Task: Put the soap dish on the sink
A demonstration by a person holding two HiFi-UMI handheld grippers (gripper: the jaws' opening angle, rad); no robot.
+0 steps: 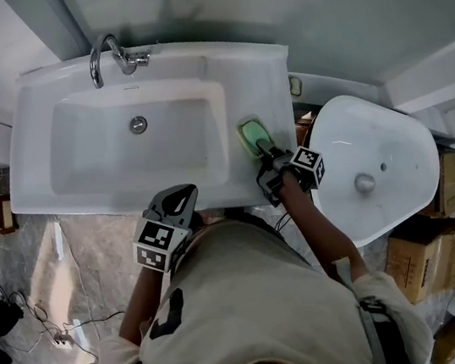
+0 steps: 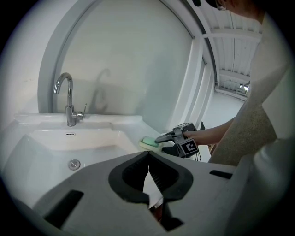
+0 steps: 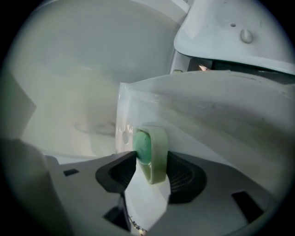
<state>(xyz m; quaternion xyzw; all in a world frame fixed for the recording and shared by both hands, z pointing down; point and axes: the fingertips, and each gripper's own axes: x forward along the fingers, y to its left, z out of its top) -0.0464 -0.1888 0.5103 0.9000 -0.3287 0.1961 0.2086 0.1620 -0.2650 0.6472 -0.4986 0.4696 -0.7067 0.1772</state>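
The pale green soap dish with a darker green soap in it rests on the right ledge of the white sink. My right gripper reaches it from the front edge. In the right gripper view the dish sits between the two dark pads, one pad against the soap and the other against the dish's side, so my right gripper is shut on it. My left gripper hovers at the sink's front rim, its jaws together and empty. From there the dish shows beside the right gripper.
A chrome tap stands at the sink's back left, and a drain lies in the bowl. A second white basin lies to the right, with cardboard boxes beyond it. Cables lie on the floor at left.
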